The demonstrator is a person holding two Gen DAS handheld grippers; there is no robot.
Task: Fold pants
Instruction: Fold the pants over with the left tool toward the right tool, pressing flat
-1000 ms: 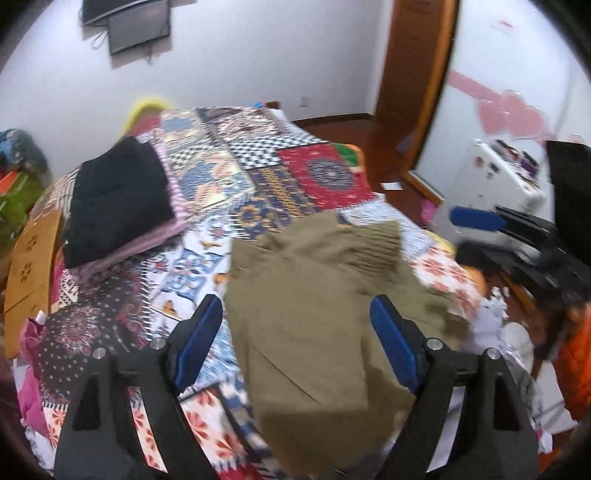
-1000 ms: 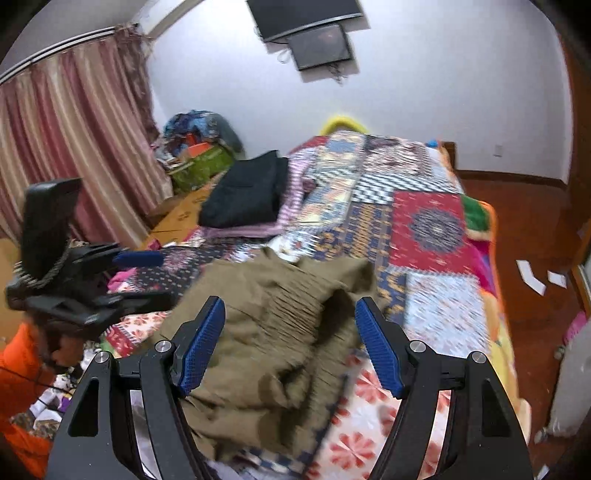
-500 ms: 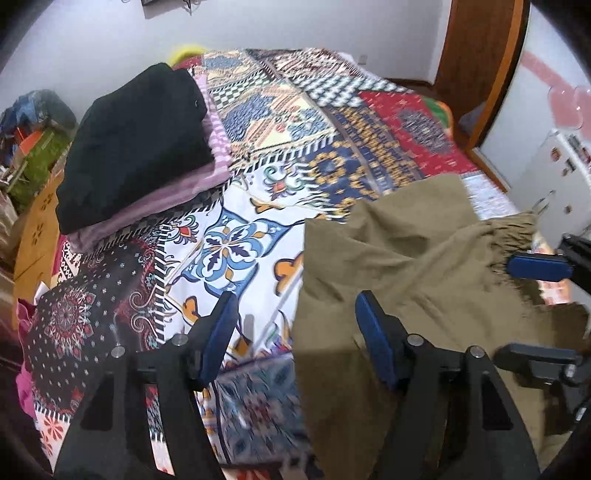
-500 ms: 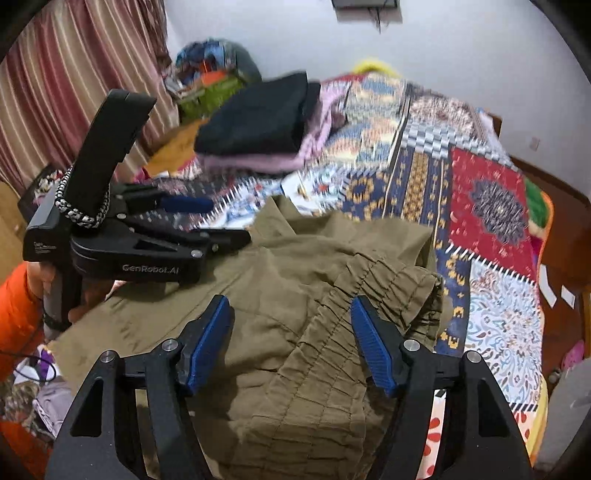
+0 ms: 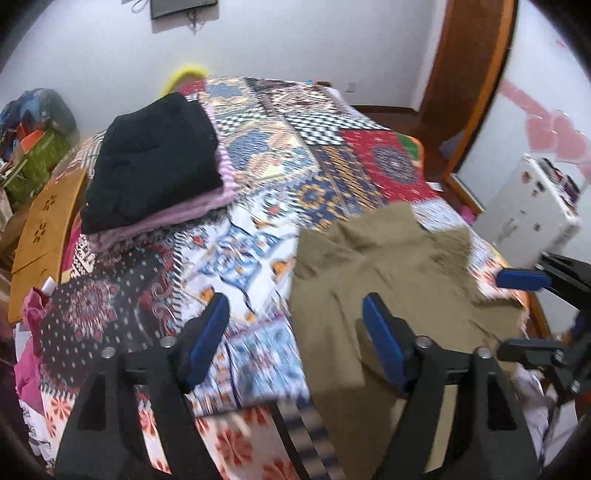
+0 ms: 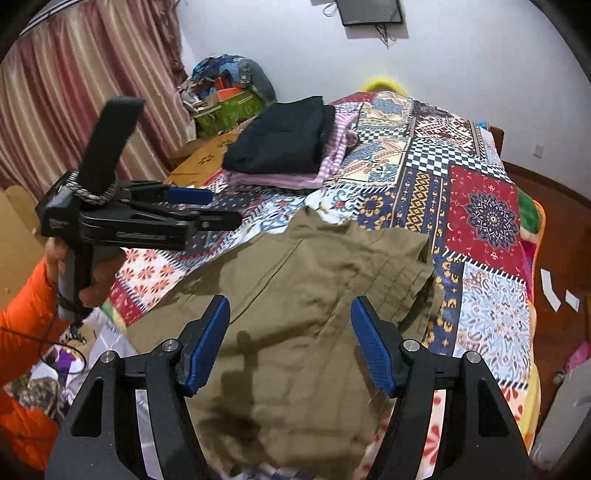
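Pants: olive-green pants (image 6: pixel 295 325) lie spread and rumpled on the near part of a bed, gathered waistband toward its right edge, cloth running off the near edge
Right gripper: the right gripper (image 6: pixel 290 345) hovers above the pants, jaws wide open and holding nothing
Left gripper: the left gripper (image 5: pixel 295 341) hangs over the pants' left edge and the quilt, jaws open and empty; the right wrist view shows it gripped by a hand in an orange sleeve
Bed: a patchwork quilt (image 5: pixel 332 147) in red, blue and checkered panels covers the bed
Stack: folded black and pink-striped clothes (image 6: pixel 280 144) sit well apart, at the far left side
Wall: a dark screen (image 6: pixel 371 11) hangs above
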